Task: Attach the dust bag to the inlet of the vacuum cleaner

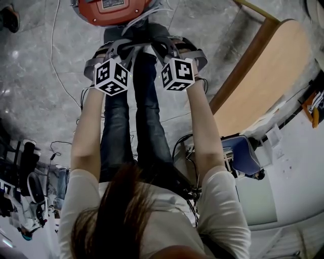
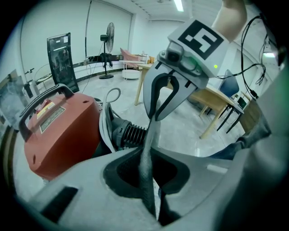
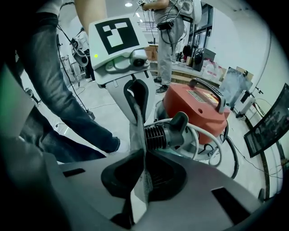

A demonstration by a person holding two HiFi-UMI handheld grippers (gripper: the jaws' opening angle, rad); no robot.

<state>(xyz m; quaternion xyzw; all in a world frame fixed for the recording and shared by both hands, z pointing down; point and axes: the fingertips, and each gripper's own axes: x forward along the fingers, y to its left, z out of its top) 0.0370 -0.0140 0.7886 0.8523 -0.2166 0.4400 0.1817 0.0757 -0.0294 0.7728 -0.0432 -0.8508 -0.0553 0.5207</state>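
The red vacuum cleaner (image 1: 111, 12) stands on the floor just beyond both grippers. A black ribbed hose cuff (image 2: 131, 133) sticks out of its side, also seen as the cuff (image 3: 165, 133) in the right gripper view. The dust bag shows as a thin grey sheet (image 2: 149, 140) stretched edge-on between the two grippers. My left gripper (image 2: 149, 158) is shut on one end, and its marker cube shows across the bag (image 3: 137, 131). My right gripper (image 3: 142, 167) is shut on the other end. In the head view the left gripper (image 1: 124, 50) and right gripper (image 1: 162, 48) sit close together above the person's feet.
The person's jeans-clad legs (image 1: 136, 126) stand right under the grippers. A wooden table (image 1: 268, 86) and a blue chair (image 1: 243, 154) are at the right. Cables (image 1: 58, 76) trail over the grey floor. Another person (image 3: 169, 40) stands far behind the vacuum.
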